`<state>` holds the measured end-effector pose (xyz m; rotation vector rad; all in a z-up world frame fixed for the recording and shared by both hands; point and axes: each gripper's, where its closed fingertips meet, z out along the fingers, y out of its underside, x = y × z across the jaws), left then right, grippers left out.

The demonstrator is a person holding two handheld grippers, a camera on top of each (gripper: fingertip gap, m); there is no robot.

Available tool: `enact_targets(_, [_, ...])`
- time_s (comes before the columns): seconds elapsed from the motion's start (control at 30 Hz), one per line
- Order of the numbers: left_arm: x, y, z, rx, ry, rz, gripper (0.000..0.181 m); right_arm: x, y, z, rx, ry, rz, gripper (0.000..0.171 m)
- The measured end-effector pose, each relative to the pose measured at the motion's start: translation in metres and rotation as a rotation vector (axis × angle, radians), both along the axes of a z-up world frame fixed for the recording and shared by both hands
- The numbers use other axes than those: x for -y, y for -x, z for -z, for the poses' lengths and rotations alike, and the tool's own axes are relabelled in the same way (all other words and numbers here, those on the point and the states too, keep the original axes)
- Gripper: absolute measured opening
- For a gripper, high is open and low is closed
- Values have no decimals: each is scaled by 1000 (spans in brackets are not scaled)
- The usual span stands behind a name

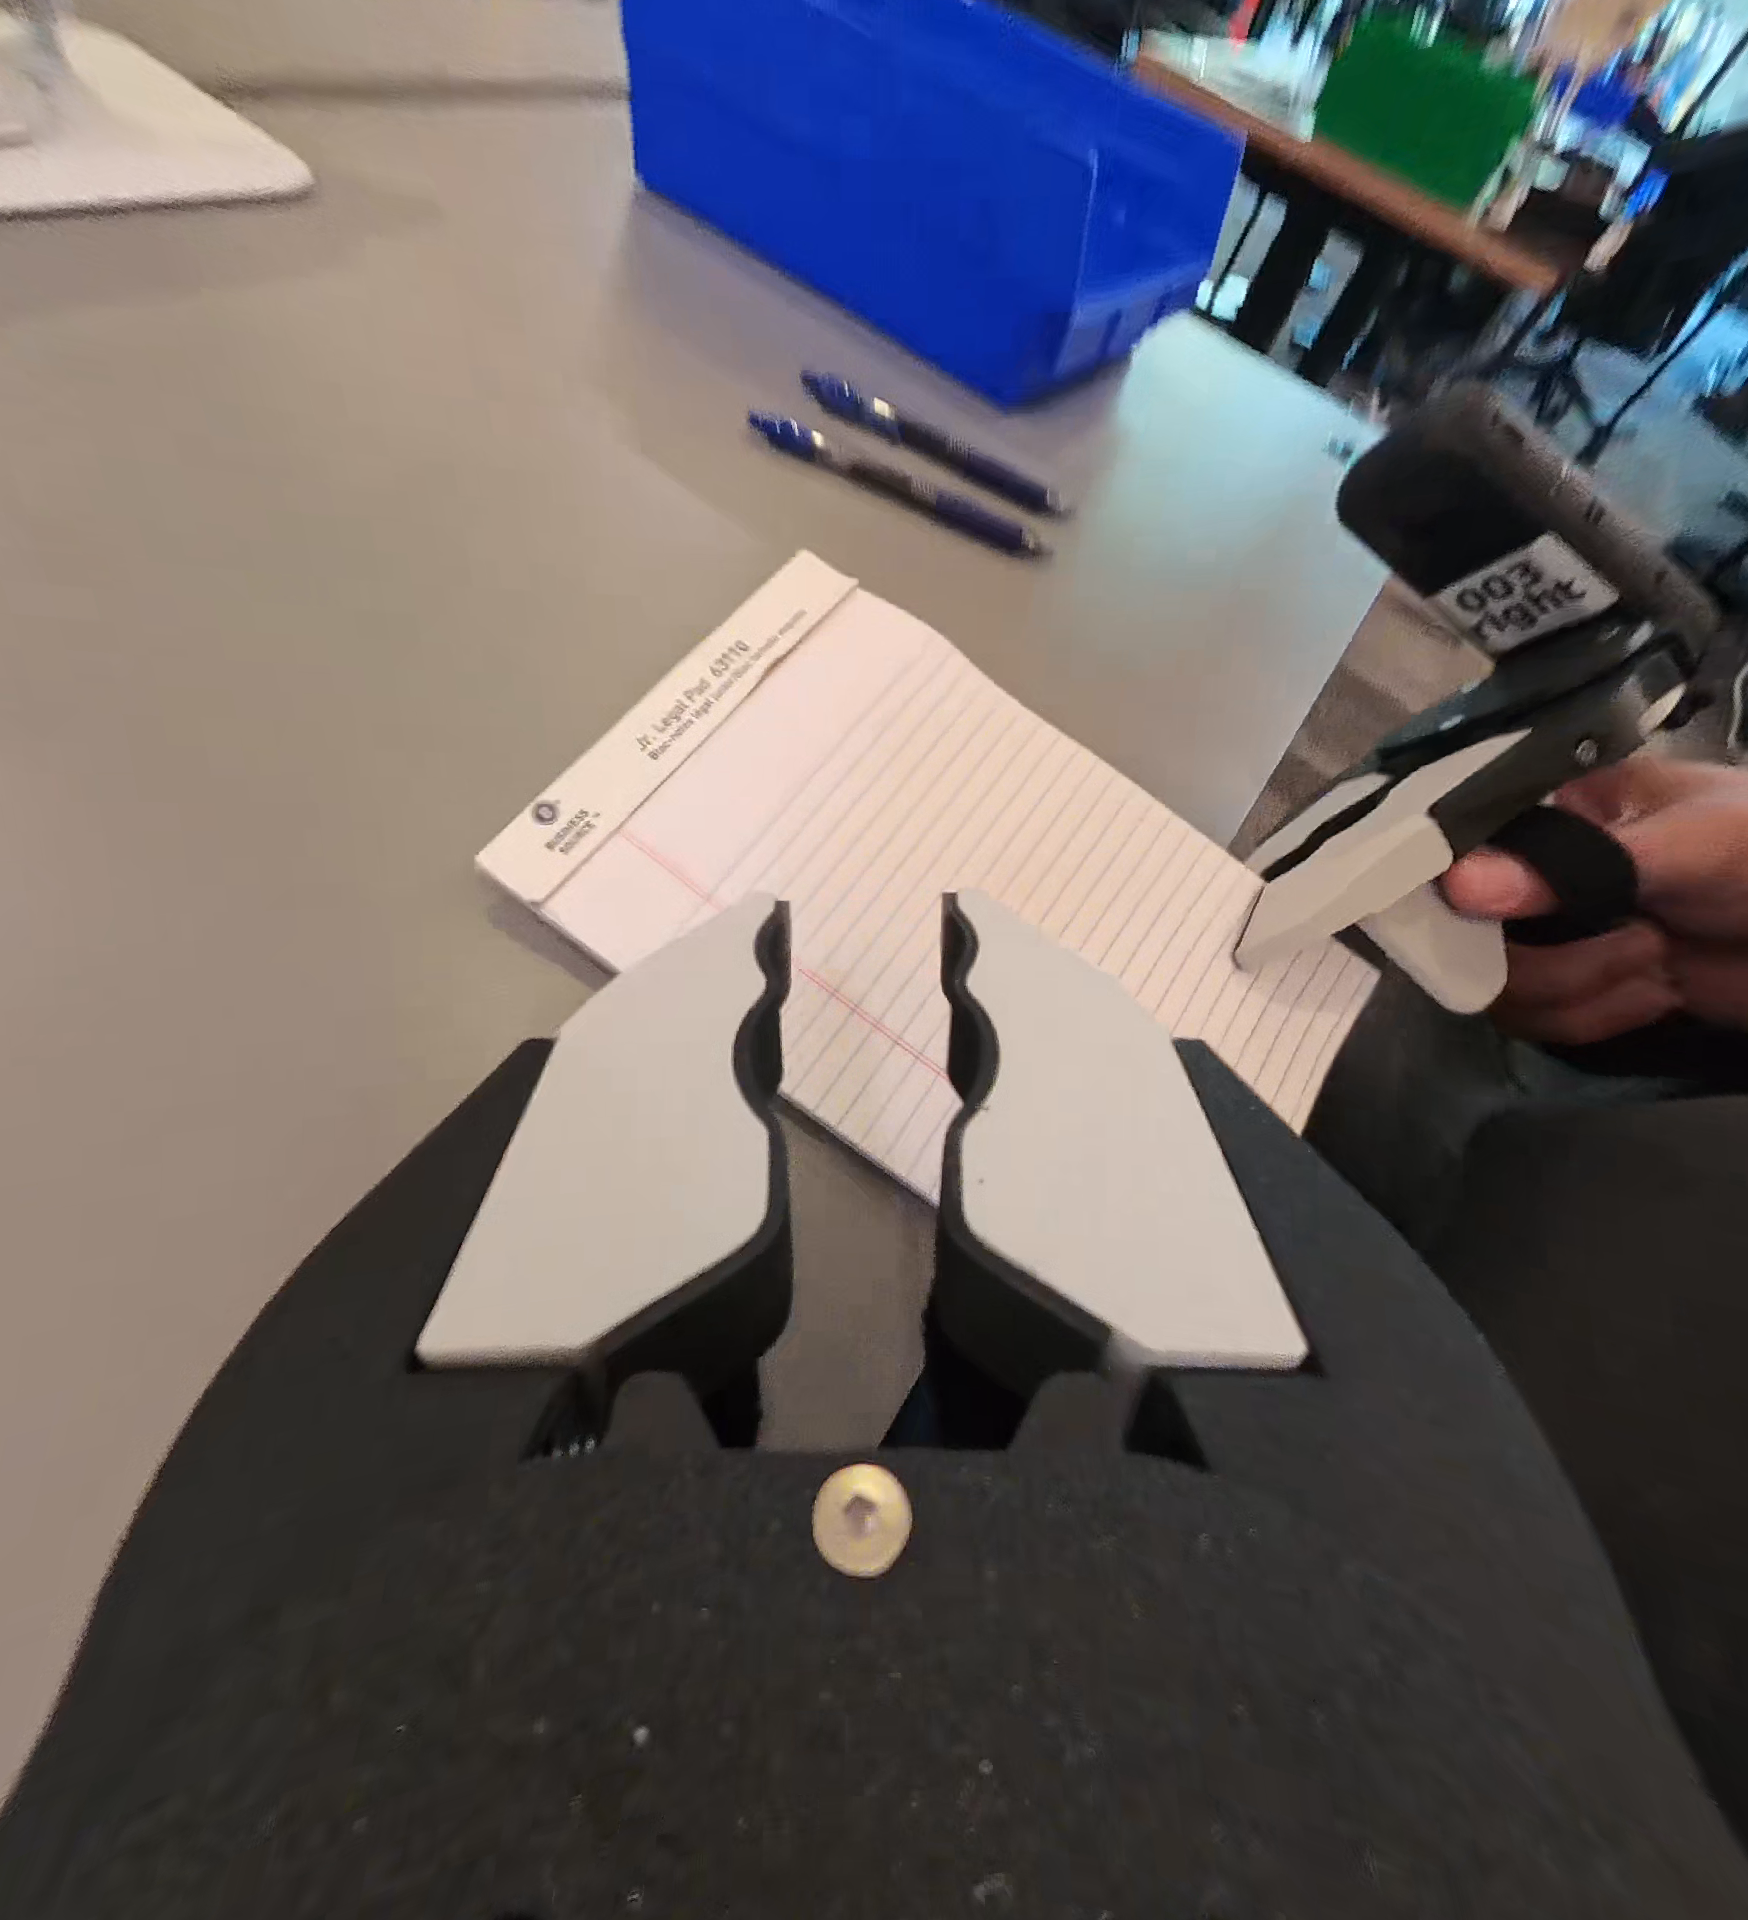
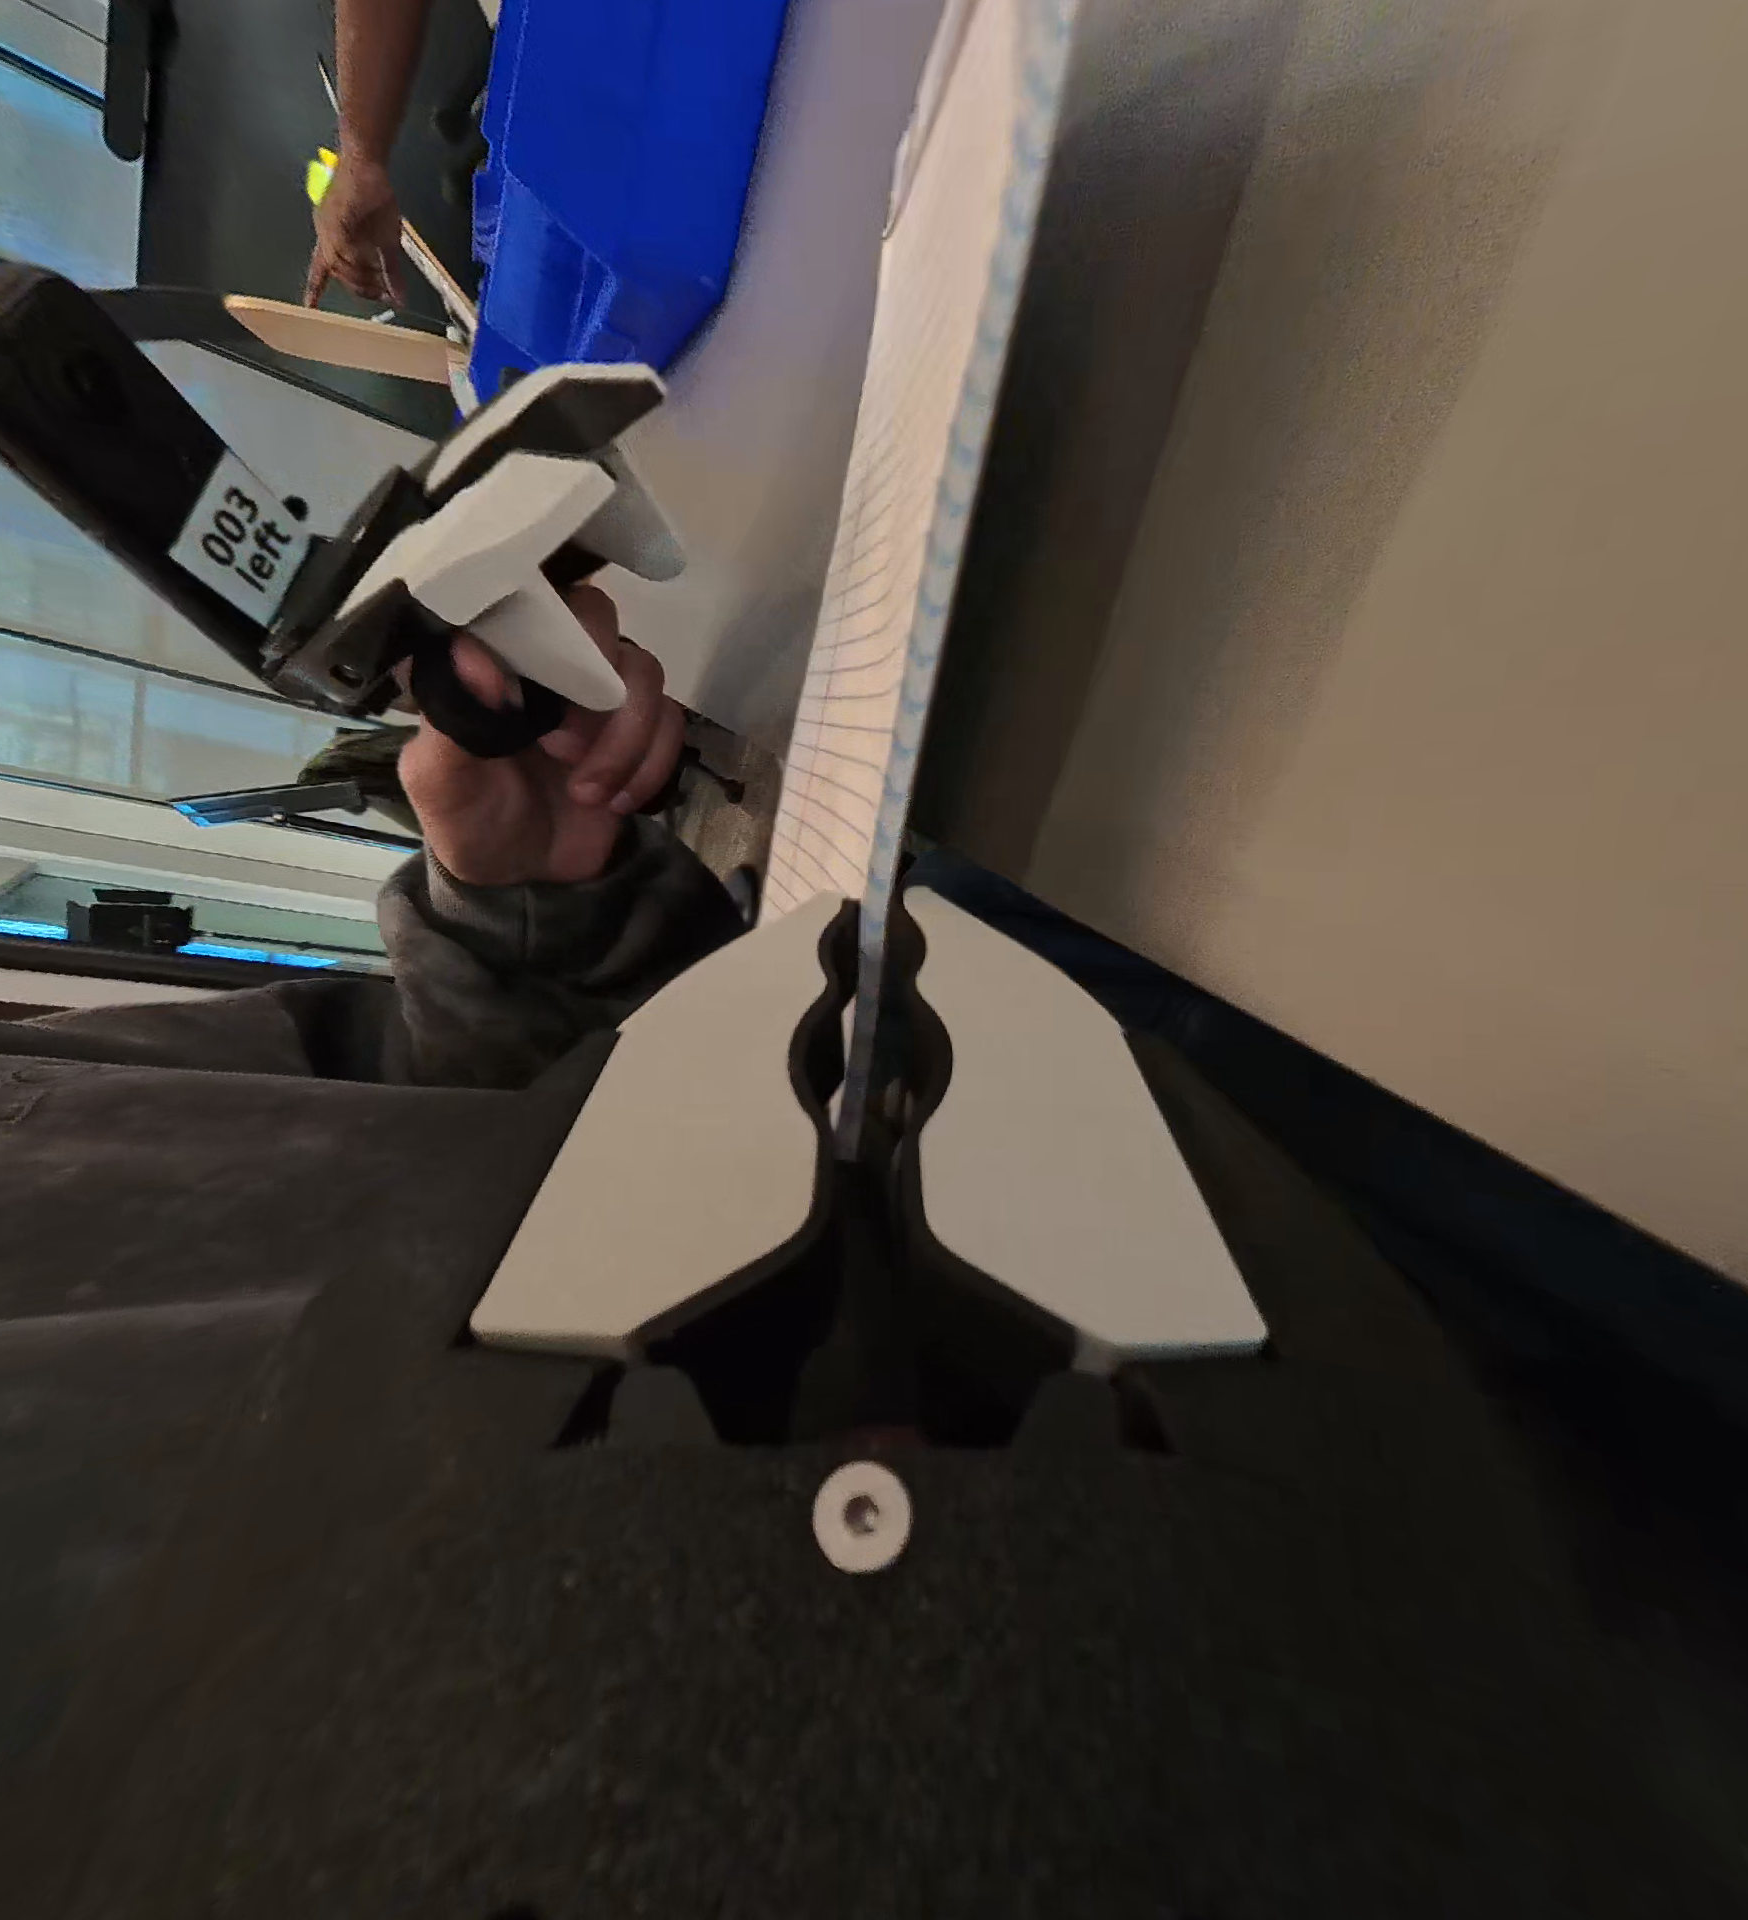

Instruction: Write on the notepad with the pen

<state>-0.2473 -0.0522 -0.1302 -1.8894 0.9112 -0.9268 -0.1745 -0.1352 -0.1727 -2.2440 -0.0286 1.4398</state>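
A white lined notepad (image 1: 901,790) lies on the grey table (image 1: 226,623), with its near right corner past the table's edge. My left gripper (image 1: 865,914) hovers just above the pad's near part, open and empty. My right gripper (image 1: 1254,935) comes in from the right and is shut on the pad's right edge. In the right wrist view the pad (image 2: 870,623) runs edge-on between my right gripper's (image 2: 870,909) closed fingers. Two blue pens (image 1: 927,447) lie side by side beyond the pad. The left gripper (image 2: 641,629) also shows in the right wrist view, with nothing in it.
A blue bin (image 1: 911,177) stands behind the pens. A white tray (image 1: 101,135) sits at the far left of the table. A hand (image 1: 1680,894) holds the right gripper by the table's right edge. Other tables and clutter stand in the background. Tip to tip, the grippers are about 12 cm apart.
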Motion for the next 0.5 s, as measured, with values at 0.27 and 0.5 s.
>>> enact_targets(0.27, [-14,27,-13,65,4,-75,27,-30,-37,-68,210,-353,-1,4])
enact_targets(0.5, [-13,25,-7,48,20,-69,27,-94,-136,-136,335,-502,191,4])
